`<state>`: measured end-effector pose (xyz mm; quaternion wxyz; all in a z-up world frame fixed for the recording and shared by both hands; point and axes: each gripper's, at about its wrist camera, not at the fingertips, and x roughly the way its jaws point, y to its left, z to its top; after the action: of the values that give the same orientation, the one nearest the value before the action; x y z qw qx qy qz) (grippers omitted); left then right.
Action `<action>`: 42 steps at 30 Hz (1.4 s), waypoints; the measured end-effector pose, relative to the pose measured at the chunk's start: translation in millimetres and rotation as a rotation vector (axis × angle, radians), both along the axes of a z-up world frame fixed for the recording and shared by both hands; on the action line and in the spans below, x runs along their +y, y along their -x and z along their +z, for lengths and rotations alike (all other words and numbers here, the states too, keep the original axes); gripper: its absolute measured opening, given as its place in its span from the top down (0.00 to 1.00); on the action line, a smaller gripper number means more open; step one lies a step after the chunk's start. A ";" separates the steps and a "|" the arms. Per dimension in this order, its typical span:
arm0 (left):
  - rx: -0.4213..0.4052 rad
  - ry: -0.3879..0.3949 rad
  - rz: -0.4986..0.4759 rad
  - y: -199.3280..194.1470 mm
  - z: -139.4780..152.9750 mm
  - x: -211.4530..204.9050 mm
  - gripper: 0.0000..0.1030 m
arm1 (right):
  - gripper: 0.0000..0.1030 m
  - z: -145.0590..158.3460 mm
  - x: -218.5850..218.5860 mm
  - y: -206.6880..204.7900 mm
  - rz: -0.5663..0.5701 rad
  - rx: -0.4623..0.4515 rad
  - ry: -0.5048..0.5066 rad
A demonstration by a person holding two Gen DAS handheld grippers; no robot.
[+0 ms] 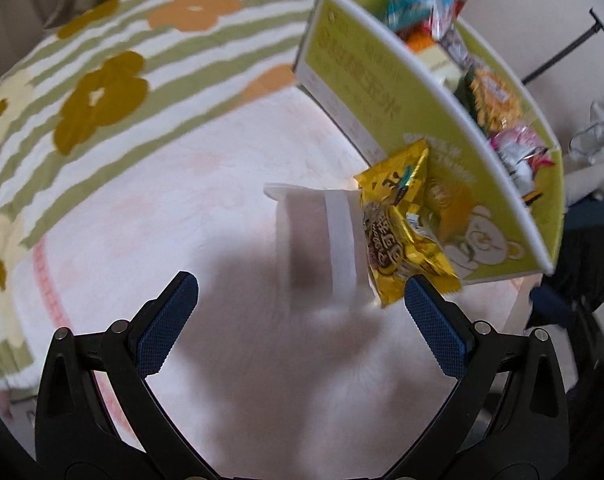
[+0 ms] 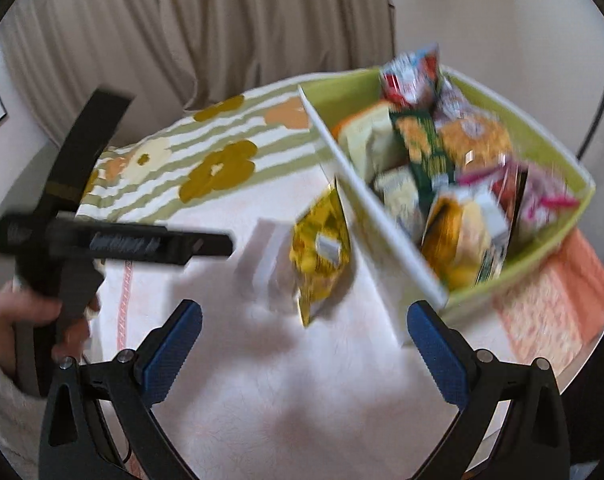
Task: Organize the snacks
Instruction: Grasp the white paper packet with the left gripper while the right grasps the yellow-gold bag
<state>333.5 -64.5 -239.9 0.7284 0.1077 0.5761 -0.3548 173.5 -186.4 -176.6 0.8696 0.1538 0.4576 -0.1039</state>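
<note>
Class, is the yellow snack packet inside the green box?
No, the yellow snack packet leans outside the green box, against its wall.

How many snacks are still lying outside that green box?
2. A yellow snack bag leans against the green box on the outside, and a white packet lies beside it on the cloth. Others could be hidden behind the box.

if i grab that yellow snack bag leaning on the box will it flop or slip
The yellow bag looks like crinkled glossy foil, so it will probably flex and may slip between flat pads unless pinched at a seam. It seems puffed, so likely light for its size. It leans on the green box beside a white pack, so a nudge would probably tip it flat.
</note>
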 end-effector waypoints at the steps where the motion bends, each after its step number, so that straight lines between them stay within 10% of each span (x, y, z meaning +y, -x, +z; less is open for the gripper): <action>1: -0.004 -0.006 -0.008 -2.1 -7.5 -6.0 0.01 | 0.01 -9.4 2.6 1.7 -0.011 0.002 -0.003; 20: -0.061 -0.119 -0.086 -11.6 -64.4 -59.2 0.16 | 0.34 -74.3 5.1 -21.7 -0.068 0.038 0.048; 23: -0.070 -0.114 -0.105 -10.6 -60.2 -56.4 0.36 | 0.35 -73.7 -0.1 -24.3 -0.077 0.042 0.048; 42: 0.029 -0.066 0.023 -27.8 -55.6 17.8 0.39 | 0.47 -76.4 4.9 -94.9 -0.104 0.070 0.142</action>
<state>361.2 -46.6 -295.5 0.7201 0.1202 0.5992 -0.3287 268.4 -181.4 -253.0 0.8552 0.1113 0.4707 -0.1863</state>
